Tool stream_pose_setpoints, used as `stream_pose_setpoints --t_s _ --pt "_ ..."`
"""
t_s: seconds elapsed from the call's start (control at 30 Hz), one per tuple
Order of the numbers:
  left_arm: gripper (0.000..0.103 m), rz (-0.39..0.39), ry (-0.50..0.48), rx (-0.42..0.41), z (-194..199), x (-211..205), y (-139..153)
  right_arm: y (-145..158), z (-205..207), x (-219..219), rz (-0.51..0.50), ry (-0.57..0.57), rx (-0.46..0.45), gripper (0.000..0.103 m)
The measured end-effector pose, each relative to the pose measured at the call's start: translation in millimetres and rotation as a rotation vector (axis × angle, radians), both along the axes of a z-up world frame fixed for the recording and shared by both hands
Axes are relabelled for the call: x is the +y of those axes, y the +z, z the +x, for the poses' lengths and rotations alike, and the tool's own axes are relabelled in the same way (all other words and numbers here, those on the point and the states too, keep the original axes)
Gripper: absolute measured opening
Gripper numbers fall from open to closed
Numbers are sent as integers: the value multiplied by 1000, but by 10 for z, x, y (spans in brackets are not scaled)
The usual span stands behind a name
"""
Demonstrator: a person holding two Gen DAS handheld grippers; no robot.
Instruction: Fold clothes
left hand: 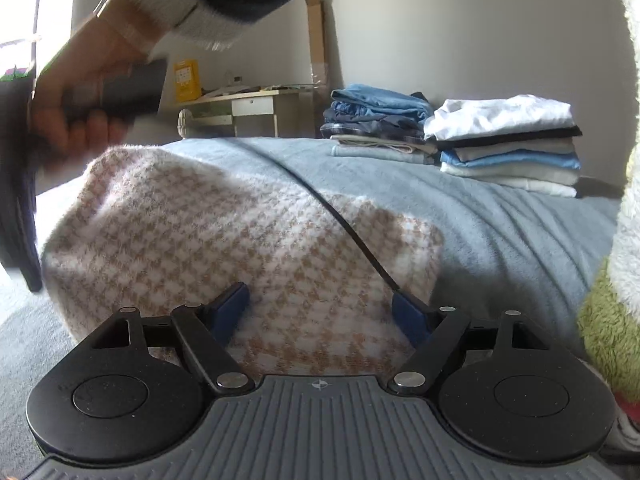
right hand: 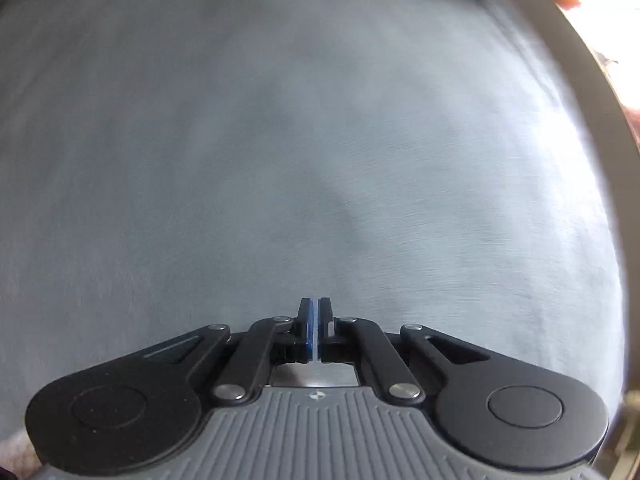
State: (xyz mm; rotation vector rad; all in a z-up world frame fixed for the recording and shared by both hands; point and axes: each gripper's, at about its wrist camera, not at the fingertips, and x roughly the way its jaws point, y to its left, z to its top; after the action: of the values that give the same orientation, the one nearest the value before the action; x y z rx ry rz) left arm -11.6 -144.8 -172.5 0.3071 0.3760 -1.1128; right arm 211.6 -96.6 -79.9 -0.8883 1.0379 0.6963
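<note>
Houndstooth knit garment, tan-and-white, soft and fuzzy (left hand: 240, 232): lies on the pale blue fleece bed cover (left hand: 500, 232), directly ahead of and partly beneath the left gripper (left hand: 320, 316). Its near portion sits between that gripper's two blue-padded fingers (left hand: 230, 312), which stand wide apart and clamp nothing; whether the pads touch the knit cannot be told.

Long axis, as judged: runs from the near right, under the left gripper, away toward the far left, where the cloth rises in a rounded hump. No collar or sleeve can be made out, so which end is the top cannot be told. Right edge ends short of the open bed cover.

Thin black cord or strap (left hand: 360, 244): crosses the garment diagonally, ending at the right finger pad.

Right hand (left hand: 80, 92), in a dark sleeve with a fuzzy white cuff: above the garment's far-left hump, gripping a dark handle; blurred.

Right gripper (right hand: 318, 328): fingers drawn together with only a sliver of gap, nothing between them; it faces blurred blue-grey bed cover, with no garment ahead of it.

Nearer tool, as judged: the left gripper, already astride the near portion.

Two stacks of folded clothes, blue denim (left hand: 376, 120) and white-and-blue (left hand: 508, 144): far right on the bed, well apart from the garment.
</note>
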Motion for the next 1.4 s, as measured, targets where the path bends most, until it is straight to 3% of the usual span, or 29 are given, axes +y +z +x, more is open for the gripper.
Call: stream_pose_setpoints --t_s 0.1,0.17,0.27,0.37,0.6,0.77,0.93,1.0,1.07,1.17,1.3,1.4 --pt "78 -12 6 23 16 14 5 462 -155 -138 91 7 69 0" --pt "78 -15 13 27 6 12 -10 547 -356 -130 47 72 111 0" --pt "79 2 31 6 -11 -14 -55 239 -413 -168 -40 55 132 0" --pt "80 -14 52 35 56 24 -72 -95 -345 -171 9 -11 120 0" --pt "80 -20 61 46 50 42 -51 -91 -339 -180 65 -89 113 0" --pt "78 -58 64 79 -4 162 107 210 -627 -315 113 -116 6 0" --pt "79 -94 91 151 -38 332 292 733 -932 -626 210 -186 0 0" --pt "78 -63 80 180 -36 340 302 732 -1067 -701 226 -189 40 0" --pt "78 -10 67 200 -45 312 259 488 -1115 -717 191 -201 74 0" --pt "79 66 77 155 -123 272 136 -4 -1186 -662 128 -225 74 0" --pt "79 90 55 156 -190 302 113 36 -1270 -665 166 -265 30 0" --pt "78 117 33 146 -226 338 121 256 -1321 -782 227 -305 39 0"
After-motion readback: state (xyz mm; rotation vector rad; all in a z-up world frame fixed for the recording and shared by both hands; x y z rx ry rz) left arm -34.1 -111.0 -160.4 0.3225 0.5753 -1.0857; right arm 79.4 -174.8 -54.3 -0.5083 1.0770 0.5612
